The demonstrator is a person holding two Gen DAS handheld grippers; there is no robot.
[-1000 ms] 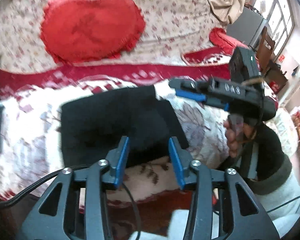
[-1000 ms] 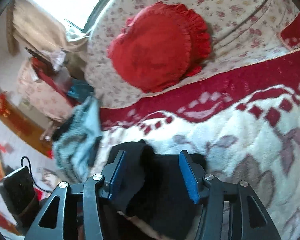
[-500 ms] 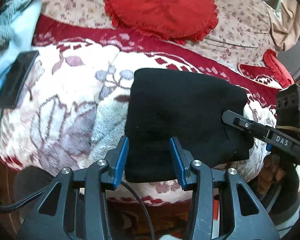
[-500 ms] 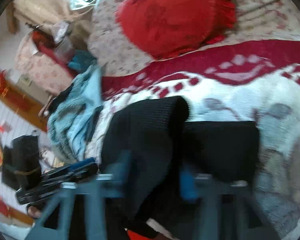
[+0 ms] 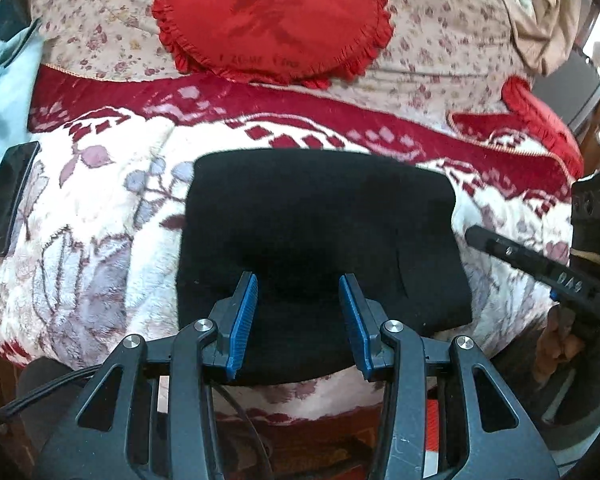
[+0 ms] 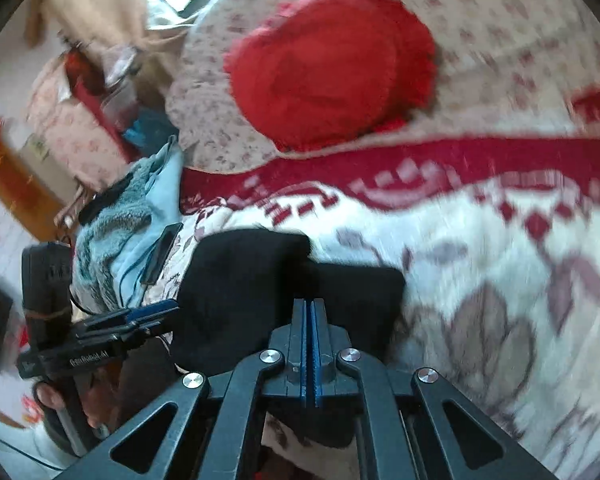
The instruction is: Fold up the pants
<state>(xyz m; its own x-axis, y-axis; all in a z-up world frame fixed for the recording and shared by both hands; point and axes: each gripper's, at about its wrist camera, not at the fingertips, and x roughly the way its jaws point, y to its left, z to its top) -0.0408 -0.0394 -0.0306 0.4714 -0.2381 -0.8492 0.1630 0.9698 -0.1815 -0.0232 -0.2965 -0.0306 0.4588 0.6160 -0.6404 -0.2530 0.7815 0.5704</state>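
Observation:
The black pants [image 5: 320, 232] lie folded into a thick rectangle on the red-and-white fleece blanket [image 5: 100, 216]. My left gripper [image 5: 298, 316] is open and empty, its blue pads just above the fold's near edge. My right gripper [image 6: 309, 344] is shut with nothing between its pads, over the pants' near right part [image 6: 260, 288]. In the left wrist view the right gripper [image 5: 476, 236] sits just off the pants' right edge. In the right wrist view the left gripper [image 6: 156, 316] is at the pants' left edge.
A round red frilled cushion [image 5: 272, 20] rests on the floral sofa back [image 5: 440, 52]. A dark phone [image 5: 8, 196] lies at the blanket's left beside light blue fleece clothing [image 6: 128, 220]. A second red cushion [image 5: 536, 116] is at the far right.
The pants went from a loose fold held up by the right gripper to a flat folded stack. The right gripper has let go, shut and drawn back right. The left gripper stayed open.

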